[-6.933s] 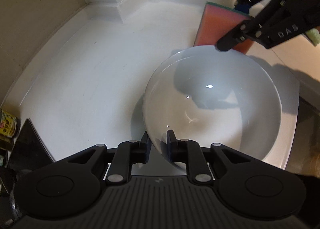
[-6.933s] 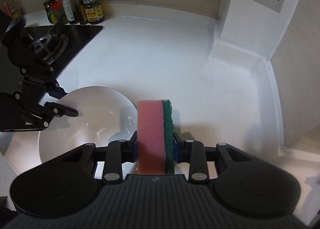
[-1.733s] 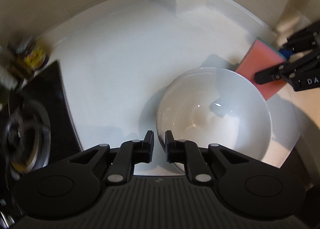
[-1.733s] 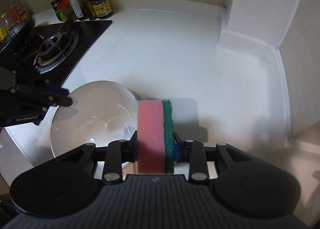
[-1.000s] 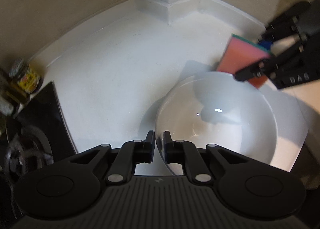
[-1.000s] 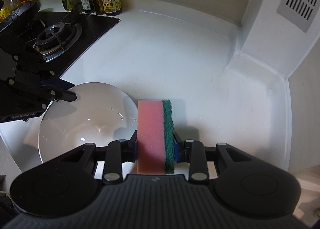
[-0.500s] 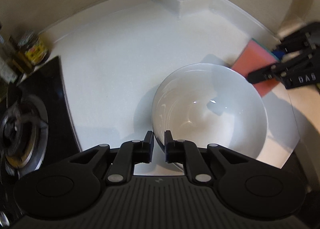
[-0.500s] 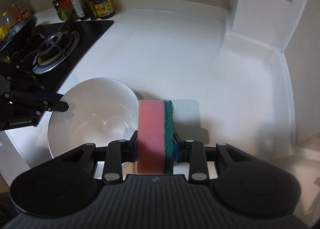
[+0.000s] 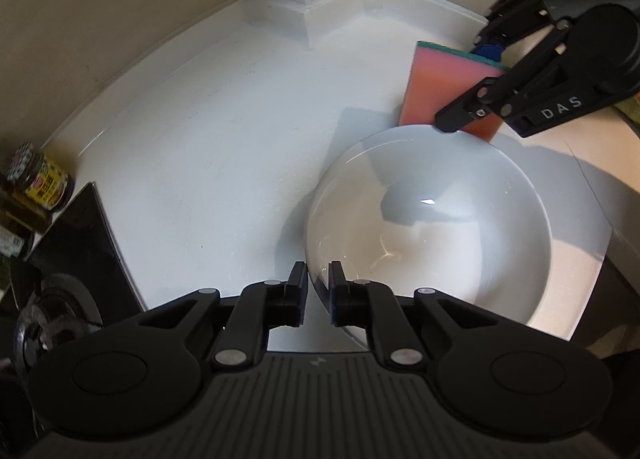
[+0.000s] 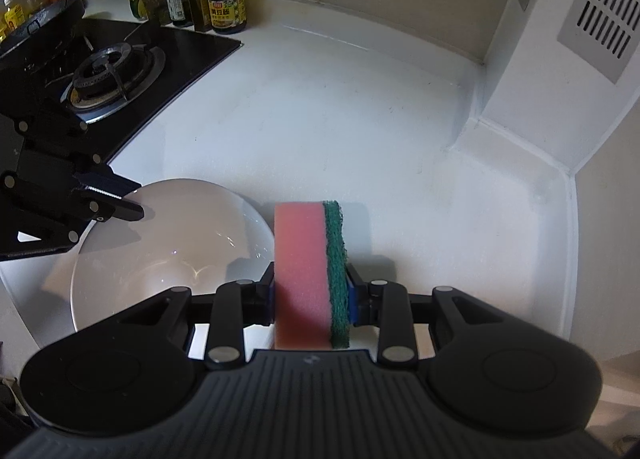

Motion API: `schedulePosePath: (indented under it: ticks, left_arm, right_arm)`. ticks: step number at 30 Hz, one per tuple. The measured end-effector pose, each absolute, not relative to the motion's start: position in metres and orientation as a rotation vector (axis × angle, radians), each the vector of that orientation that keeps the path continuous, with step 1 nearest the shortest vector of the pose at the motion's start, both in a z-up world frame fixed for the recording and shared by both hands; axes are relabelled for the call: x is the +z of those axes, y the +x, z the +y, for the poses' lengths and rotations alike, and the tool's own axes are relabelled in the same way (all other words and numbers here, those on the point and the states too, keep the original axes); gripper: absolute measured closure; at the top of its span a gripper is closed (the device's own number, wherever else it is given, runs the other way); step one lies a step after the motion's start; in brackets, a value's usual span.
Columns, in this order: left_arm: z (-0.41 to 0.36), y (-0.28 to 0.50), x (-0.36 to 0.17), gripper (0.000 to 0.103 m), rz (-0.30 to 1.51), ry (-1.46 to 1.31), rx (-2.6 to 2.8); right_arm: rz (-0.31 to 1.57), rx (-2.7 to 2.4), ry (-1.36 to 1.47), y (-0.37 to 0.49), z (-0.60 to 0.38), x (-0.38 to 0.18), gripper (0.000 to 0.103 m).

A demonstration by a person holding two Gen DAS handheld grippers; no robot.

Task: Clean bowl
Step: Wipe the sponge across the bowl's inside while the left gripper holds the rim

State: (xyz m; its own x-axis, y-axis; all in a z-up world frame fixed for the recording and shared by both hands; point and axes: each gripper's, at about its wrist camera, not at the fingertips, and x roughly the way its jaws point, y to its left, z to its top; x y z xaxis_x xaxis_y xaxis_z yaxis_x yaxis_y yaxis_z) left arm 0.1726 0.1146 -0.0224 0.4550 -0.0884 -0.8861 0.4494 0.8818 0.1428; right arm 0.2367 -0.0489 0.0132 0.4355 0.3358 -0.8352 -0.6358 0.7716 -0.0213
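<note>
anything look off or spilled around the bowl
Nothing stands out. The white bowl looks intact and empty, its rim pinched by the left gripper; the sponge sits clamped in the right gripper. No spills visible on the counter.

L tool [image 9: 318, 285] pinched on bowl [image 9: 432, 227] rim; R tool [image 10: 311, 293] clamps sponge [image 10: 310, 275].
</note>
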Motion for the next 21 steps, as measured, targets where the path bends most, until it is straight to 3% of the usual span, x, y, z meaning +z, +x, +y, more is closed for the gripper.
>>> schedulePosePath:
  ticks: [11,14,21]
  left_arm:
    - [0.134,0.168,-0.014,0.092,1.060,0.219,-0.295]
    - [0.138,0.170,-0.017,0.096,1.068,0.189,-0.303]
    - [0.147,0.174,-0.019,0.096,1.065,0.139,-0.321]
  right_arm:
    - [0.812,0.582,-0.346,0.211,-0.065,0.048,0.076]
    - [0.747,0.587,-0.333,0.196,-0.067,0.064,0.076]
    - [0.841,0.718,-0.362,0.185,-0.039,0.054,0.076]
